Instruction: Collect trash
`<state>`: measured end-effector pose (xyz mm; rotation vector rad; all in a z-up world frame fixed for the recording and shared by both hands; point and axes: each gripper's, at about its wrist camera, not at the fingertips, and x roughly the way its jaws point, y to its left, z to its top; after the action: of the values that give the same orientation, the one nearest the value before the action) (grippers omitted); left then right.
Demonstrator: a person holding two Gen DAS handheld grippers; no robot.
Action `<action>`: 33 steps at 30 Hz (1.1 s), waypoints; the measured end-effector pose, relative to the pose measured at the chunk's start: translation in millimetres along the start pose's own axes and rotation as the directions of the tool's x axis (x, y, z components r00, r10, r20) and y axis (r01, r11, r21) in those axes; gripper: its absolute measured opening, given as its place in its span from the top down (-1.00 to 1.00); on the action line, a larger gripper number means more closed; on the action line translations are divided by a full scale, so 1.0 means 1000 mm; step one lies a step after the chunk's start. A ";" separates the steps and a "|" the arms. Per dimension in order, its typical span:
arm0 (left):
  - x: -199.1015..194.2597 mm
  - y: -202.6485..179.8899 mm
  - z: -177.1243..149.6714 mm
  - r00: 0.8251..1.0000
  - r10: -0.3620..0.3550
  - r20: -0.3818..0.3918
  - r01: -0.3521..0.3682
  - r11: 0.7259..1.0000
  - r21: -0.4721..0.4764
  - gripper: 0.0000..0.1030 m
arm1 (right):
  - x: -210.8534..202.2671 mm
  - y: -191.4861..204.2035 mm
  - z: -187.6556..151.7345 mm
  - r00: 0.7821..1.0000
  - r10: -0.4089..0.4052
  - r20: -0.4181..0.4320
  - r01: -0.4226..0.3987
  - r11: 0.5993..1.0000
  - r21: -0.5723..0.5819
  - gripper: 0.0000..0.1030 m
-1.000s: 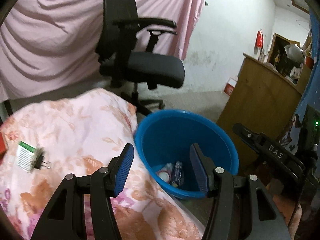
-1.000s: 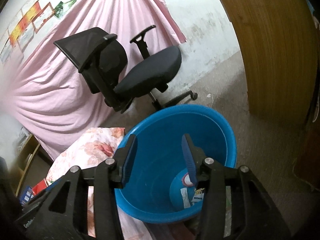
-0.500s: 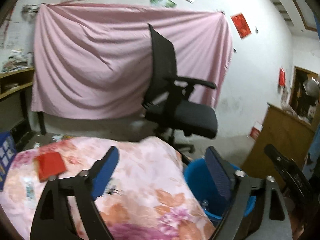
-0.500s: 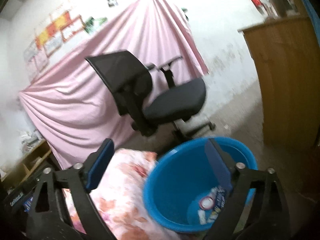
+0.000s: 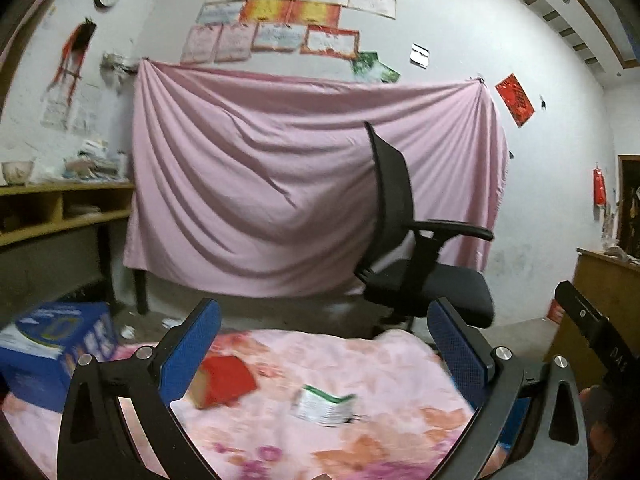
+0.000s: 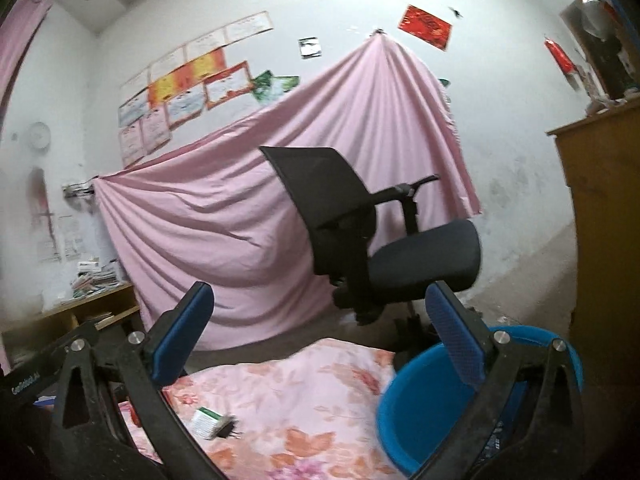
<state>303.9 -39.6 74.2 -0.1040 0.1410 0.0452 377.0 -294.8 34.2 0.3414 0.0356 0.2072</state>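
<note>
My left gripper [image 5: 324, 320] hovers over the floral-covered table [image 5: 380, 364], its jaws opening wide with nothing between them. Below it lie a red packet [image 5: 226, 380] and a white-and-green packet [image 5: 324, 404]. My right gripper [image 6: 320, 304] stands open and empty, pointing level across the room. The blue bin [image 6: 420, 412] sits low at the right behind its right finger, its contents hidden. The white-and-green packet [image 6: 206, 422], with a black plug beside it, lies on the table [image 6: 304, 396] to the lower left.
A black office chair [image 5: 416, 276] stands beyond the table before a hanging pink sheet [image 5: 280, 184]. A blue carton [image 5: 56, 344] sits at the table's left. A wooden cabinet [image 6: 604, 240] rises at the right and shelves [image 5: 60, 212] at the left.
Both grippers rose and tipped up from looking down into the blue bin to looking across the room. Their jaws widened and stay empty. The left swung over the table.
</note>
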 end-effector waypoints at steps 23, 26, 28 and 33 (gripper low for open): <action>0.030 0.094 -0.065 0.970 0.073 -0.233 -0.074 0.997 0.003 -0.96 | 0.054 0.091 -0.064 0.962 0.081 -0.262 -0.151 0.953 -0.263 -1.00; 0.049 0.098 -0.069 0.950 0.060 -0.307 -0.068 0.998 -0.014 -0.96 | 0.062 0.089 -0.069 0.950 0.067 -0.304 -0.150 0.954 -0.259 -1.00; 0.064 0.100 -0.070 0.934 0.067 -0.350 -0.076 0.997 -0.014 -0.96 | 0.068 0.089 -0.072 0.941 0.059 -0.334 -0.152 0.954 -0.259 -1.00; 0.099 0.115 -0.080 0.885 0.048 -0.463 -0.083 0.995 -0.054 -0.96 | 0.091 0.092 -0.087 0.889 0.020 -0.457 -0.164 0.946 -0.278 -1.00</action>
<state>384.7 69.7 -30.5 -0.1815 0.6229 0.0931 441.9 -162.2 -16.8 -0.0274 0.4434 0.3806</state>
